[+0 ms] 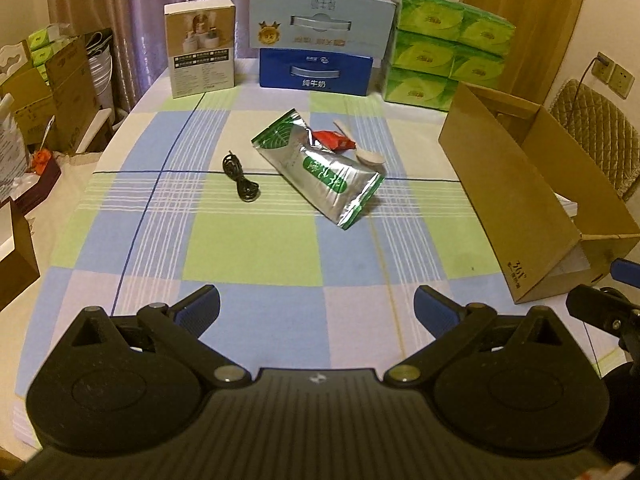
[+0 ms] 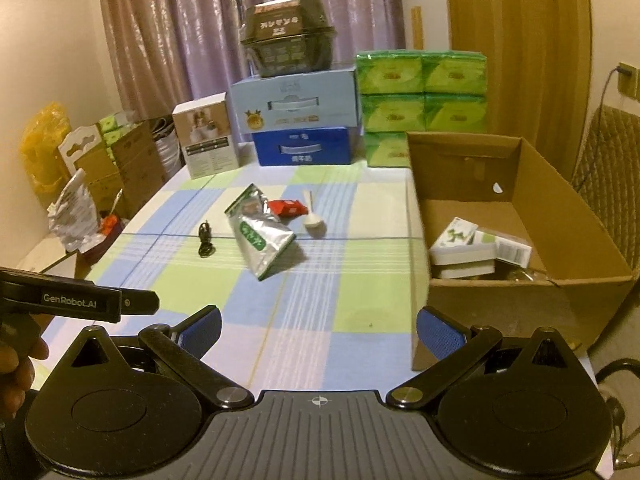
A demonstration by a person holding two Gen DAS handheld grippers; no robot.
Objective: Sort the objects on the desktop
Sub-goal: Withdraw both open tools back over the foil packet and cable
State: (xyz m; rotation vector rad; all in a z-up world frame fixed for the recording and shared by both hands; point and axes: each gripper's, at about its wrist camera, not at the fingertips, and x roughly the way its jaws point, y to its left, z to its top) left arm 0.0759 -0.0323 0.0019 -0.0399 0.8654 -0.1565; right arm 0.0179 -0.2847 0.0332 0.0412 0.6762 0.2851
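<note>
Right wrist: cardboard box (image 2: 520,292) holds packets (image 2: 464,248).

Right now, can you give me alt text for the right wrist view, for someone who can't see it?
The open right hand-held gripper hovers over a checked tablecloth, holding nothing. Mid-table lie a silver-green pouch, red packet, pale spoon and black cable; a cardboard box on the right holds small packages.

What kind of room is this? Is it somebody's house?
Probably a room in a home, perhaps a dining room used for storage: a checked tablecloth covers the table, curtains hang behind, and milk cartons and green tissue packs are stacked at the back.
</note>
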